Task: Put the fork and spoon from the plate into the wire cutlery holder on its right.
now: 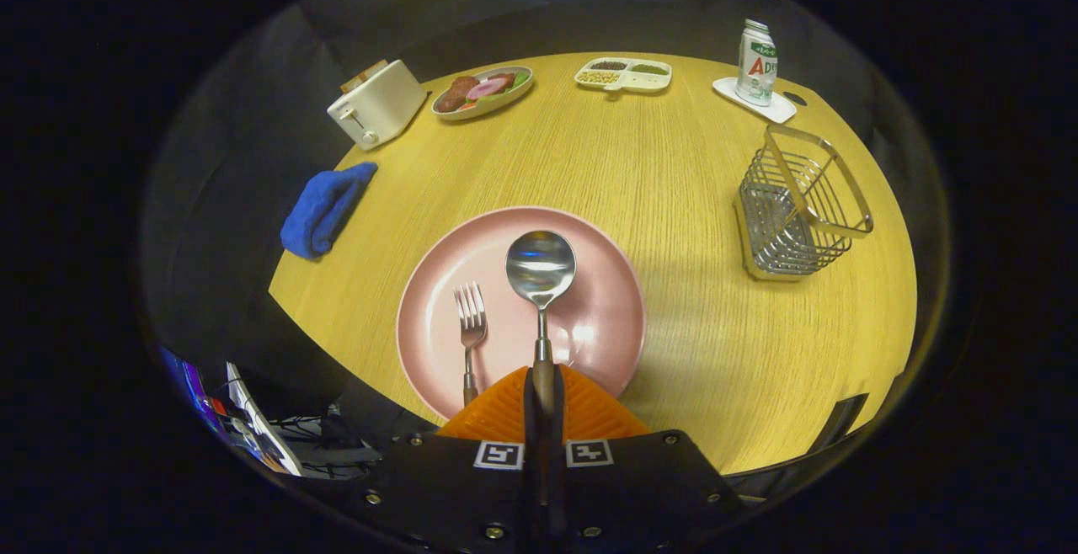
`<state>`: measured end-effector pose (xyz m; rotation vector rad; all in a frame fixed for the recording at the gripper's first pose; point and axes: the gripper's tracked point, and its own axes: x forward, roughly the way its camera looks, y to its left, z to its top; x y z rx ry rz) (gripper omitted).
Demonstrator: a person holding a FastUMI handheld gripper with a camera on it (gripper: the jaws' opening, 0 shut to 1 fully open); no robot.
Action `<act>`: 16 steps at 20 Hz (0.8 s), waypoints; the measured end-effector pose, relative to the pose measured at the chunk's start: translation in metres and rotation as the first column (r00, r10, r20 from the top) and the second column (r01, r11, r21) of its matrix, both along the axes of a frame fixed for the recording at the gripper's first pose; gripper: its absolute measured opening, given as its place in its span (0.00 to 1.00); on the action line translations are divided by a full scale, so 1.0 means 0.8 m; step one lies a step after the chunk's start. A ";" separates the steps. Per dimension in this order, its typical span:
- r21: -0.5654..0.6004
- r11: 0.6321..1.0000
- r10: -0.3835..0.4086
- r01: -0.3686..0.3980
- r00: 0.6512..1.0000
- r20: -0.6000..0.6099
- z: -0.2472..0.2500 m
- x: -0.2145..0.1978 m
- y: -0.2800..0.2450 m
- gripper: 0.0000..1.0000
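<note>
Gripper view.

Item: gripper [543, 394]. Fingers drawn together on the handle of the spoon [540, 272]; both press its sides, so the spoon is held.

Item: spoon. Handle pinched between the fingers, bowl ahead of them over the pink plate [606, 318]. Long axis runs straight along the fingers, bowl end pointing away, hollow side up. Whether the bowl rests on the plate or is lifted off it cannot be told.

Item: fork [470, 331]. Lies on the plate just left of the spoon, near parallel to it, tines pointing away, handle end beside the left finger.

Item: wire cutlery holder [796, 205]. Stands on the wooden table [674, 158] well to the right of the plate, opening upward, nothing seen inside.

Other items beyond the plate: blue cloth [324, 209], toaster [376, 103], dish of food [482, 91], divided tray [624, 74], can [756, 61] on a coaster.

Risks, as judged: the grip sits far down the handle, so the heavy bowl may pivot or slip in transit. The spoon lies level; unless tipped upright it may catch the holder's rim or wires, or tip the light basket. The left finger may nudge the fork.
</note>
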<state>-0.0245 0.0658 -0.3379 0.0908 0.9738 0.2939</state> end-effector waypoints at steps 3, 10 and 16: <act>0.020 0.999 -0.036 0.035 0.999 0.042 0.033 0.017 -0.018 0.04; 0.040 0.988 -0.155 0.151 0.979 0.128 0.099 0.057 -0.093 0.04; 0.015 0.972 -0.235 0.235 0.964 0.123 0.110 0.064 -0.156 0.04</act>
